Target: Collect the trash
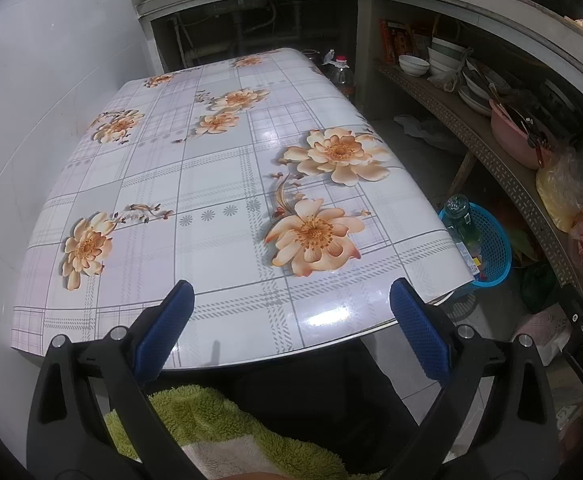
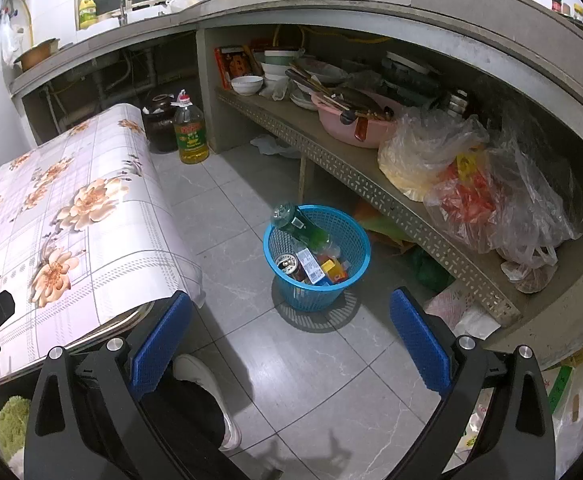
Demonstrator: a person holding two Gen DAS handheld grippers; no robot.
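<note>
A blue plastic basket stands on the grey floor tiles right of the table. It holds a green bottle, a can and small packets. The same basket shows past the table's right edge in the left wrist view. My right gripper hovers open above the floor, just in front of the basket, with nothing between its blue pads. My left gripper is open over the near edge of the flowered table, also holding nothing. No loose trash shows on the tabletop.
A concrete counter with a low shelf curves along the right, loaded with bowls, a pink basin and plastic bags. An oil jug and a dark jar stand on the floor. A person's white shoe is below my right gripper.
</note>
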